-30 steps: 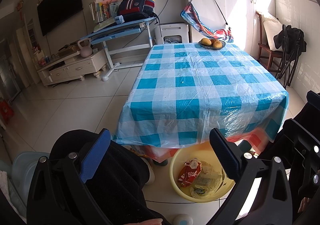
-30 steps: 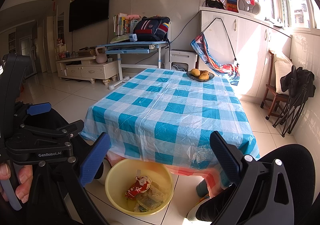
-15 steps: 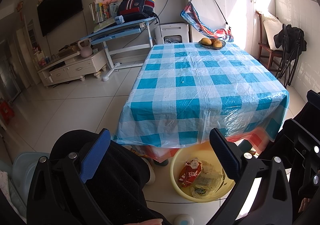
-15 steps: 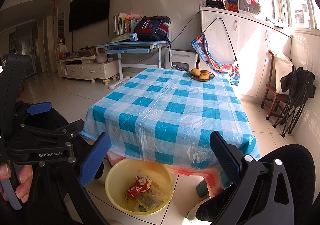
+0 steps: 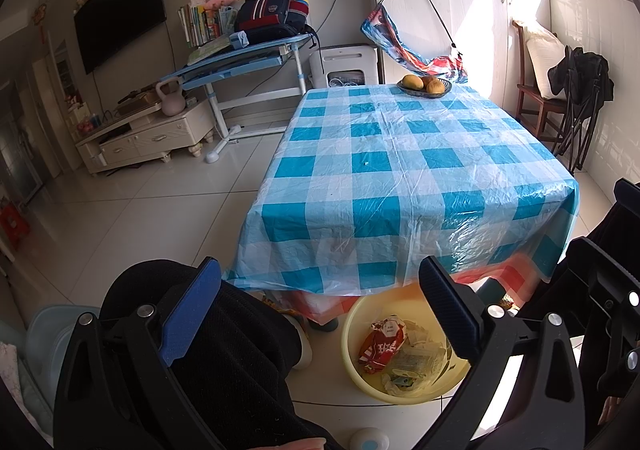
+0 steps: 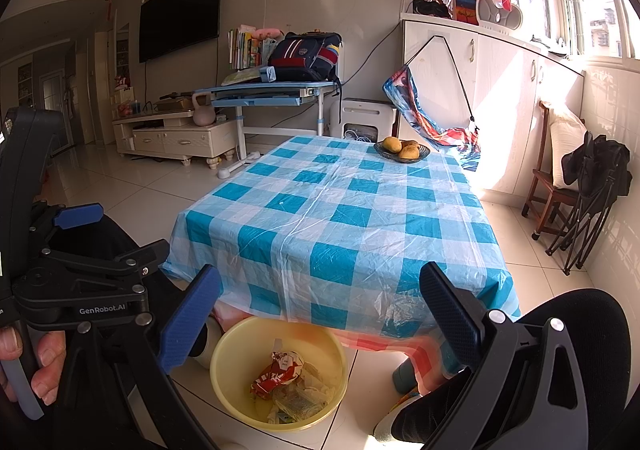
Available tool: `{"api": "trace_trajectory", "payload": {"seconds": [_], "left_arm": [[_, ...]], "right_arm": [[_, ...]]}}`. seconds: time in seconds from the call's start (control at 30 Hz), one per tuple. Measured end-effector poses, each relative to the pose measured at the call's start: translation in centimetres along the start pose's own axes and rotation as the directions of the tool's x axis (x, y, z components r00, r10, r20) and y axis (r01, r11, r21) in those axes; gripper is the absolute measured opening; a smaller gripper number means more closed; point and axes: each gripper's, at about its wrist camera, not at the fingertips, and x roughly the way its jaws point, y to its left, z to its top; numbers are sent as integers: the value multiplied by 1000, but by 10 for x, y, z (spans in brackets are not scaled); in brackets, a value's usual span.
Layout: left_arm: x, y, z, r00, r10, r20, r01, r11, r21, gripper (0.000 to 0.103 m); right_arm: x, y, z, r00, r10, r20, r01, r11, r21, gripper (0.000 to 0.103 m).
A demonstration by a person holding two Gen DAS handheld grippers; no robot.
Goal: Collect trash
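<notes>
Both the left gripper (image 5: pixel 318 312) and right gripper (image 6: pixel 320 310) are hovering with jaws spread and empty. Crumpled red wrapper trash (image 6: pixel 278 372) is lying inside the round yellow plastic basin (image 6: pixel 236 390) on the floor, under the near edge of the blue-checked desk (image 6: pixel 340 217).

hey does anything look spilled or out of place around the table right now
Nothing stands out. The trash sits inside the yellow basin on the floor, the fruit bowl stands upright at the table's far end, and both grippers are open and empty.

Both wrist views look forward from near the floor, sharing the checked table (image 5: pixel 400 153) and yellow basin (image 6: pixel 236 354)
</notes>
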Motion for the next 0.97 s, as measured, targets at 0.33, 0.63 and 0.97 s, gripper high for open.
{"api": "trace_trajectory", "payload": {"seconds": [0.33, 0.63, 0.97], "left_arm": [[10, 21, 1, 992, -114, -48, 110, 991, -82, 96], [-2, 28, -2, 998, -43, 34, 43, 999, -5, 96], [14, 50, -1, 998, -54, -39, 52, 998, -36, 96]], "right_arm": [[1, 1, -2, 1000, 2, -6, -2, 1000, -5, 96], [-3, -3, -6, 1000, 3, -8, -3, 1000, -4, 95], [-2, -8, -4, 1000, 3, -11, -3, 1000, 2, 95]]}}
